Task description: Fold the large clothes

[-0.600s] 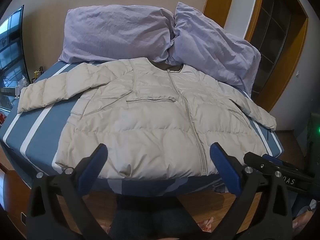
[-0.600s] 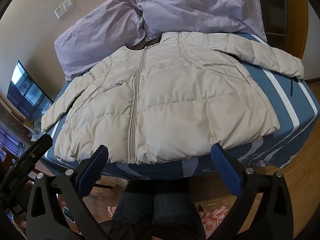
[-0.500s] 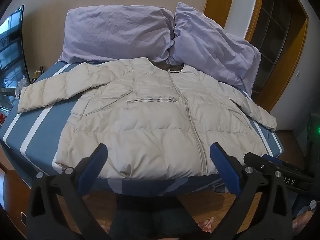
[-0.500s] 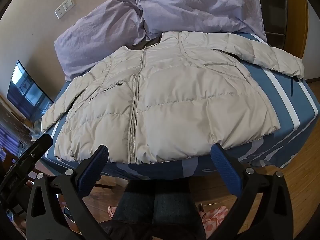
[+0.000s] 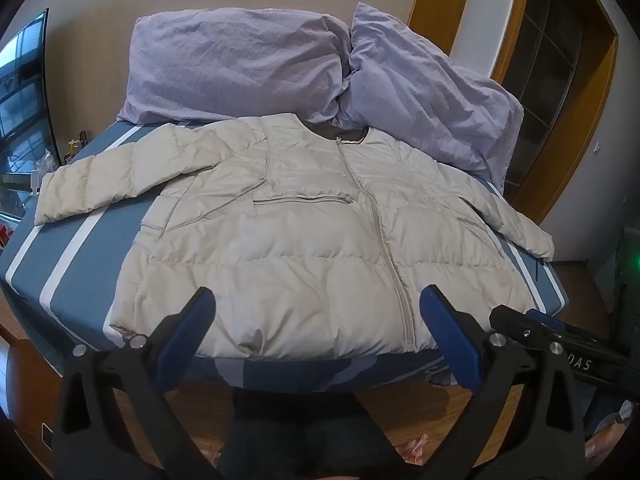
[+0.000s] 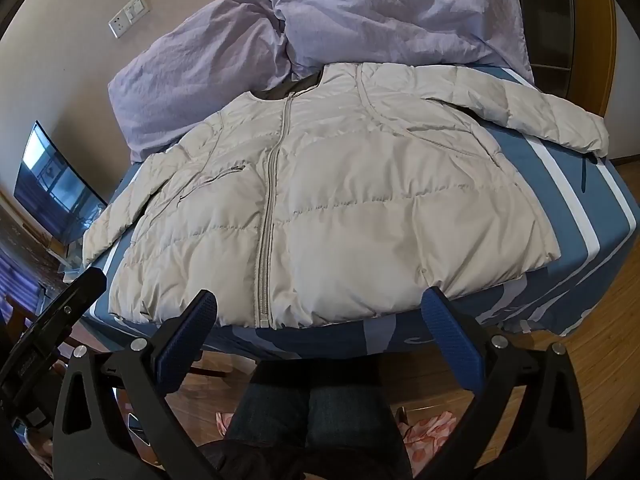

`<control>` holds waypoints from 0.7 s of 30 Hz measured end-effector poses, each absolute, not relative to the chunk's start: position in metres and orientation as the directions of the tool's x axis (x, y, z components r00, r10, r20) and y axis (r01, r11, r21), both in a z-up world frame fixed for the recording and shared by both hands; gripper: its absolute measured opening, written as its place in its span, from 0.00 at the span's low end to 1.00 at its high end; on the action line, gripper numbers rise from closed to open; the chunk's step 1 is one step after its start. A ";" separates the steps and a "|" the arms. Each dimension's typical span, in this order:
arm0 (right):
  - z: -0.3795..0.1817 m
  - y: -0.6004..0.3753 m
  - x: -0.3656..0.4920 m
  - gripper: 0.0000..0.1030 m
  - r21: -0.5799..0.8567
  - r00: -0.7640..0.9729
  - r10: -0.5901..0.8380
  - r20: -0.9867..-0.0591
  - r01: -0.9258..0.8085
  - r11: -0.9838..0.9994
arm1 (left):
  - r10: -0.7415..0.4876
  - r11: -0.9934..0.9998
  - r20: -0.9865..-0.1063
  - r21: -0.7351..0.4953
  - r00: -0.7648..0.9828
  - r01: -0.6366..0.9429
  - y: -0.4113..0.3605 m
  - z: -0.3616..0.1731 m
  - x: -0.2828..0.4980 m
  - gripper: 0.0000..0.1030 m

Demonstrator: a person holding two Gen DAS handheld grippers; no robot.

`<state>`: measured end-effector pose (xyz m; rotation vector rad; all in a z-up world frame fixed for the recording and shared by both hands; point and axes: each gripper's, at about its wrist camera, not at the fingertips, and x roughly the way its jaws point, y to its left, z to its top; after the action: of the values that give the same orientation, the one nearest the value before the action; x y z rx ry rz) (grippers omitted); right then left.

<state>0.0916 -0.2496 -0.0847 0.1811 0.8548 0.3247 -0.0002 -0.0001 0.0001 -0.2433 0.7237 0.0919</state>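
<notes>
Only the right wrist view shows jeans (image 6: 316, 416) below the jacket (image 6: 340, 208).

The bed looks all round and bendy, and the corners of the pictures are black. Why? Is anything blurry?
Left wrist view: the fisheye lens bows the bed and door frame into curves and leaves black corners; the jacket is sharp. Right wrist view: same bending and dark corners, everything tilted; soft daylight, no glare, and the jacket is crisp.

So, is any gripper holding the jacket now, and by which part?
Nothing is held. The left gripper and right gripper are both open, short of the jacket, which lies flat on the bed.
</notes>
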 end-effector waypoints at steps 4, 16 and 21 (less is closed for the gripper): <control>-0.084 -0.249 0.092 0.99 0.285 0.612 0.351 -0.709 -0.207 0.936 | -0.001 0.968 -0.665 -0.189 0.747 -0.167 0.000 0.000 -0.001 0.98; -0.084 -0.248 0.093 0.99 0.282 0.611 0.349 -0.710 -0.206 0.937 | -0.002 0.968 -0.667 -0.190 0.745 -0.167 0.000 0.000 -0.001 0.98; -0.084 -0.249 0.094 0.99 0.282 0.611 0.348 -0.711 -0.206 0.937 | -0.004 0.967 -0.667 -0.192 0.745 -0.167 0.000 0.000 0.000 0.98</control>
<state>0.0937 -0.2489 -0.0845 0.1793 0.8561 0.3215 -0.0004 0.0000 0.0001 -0.2466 0.7261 0.0904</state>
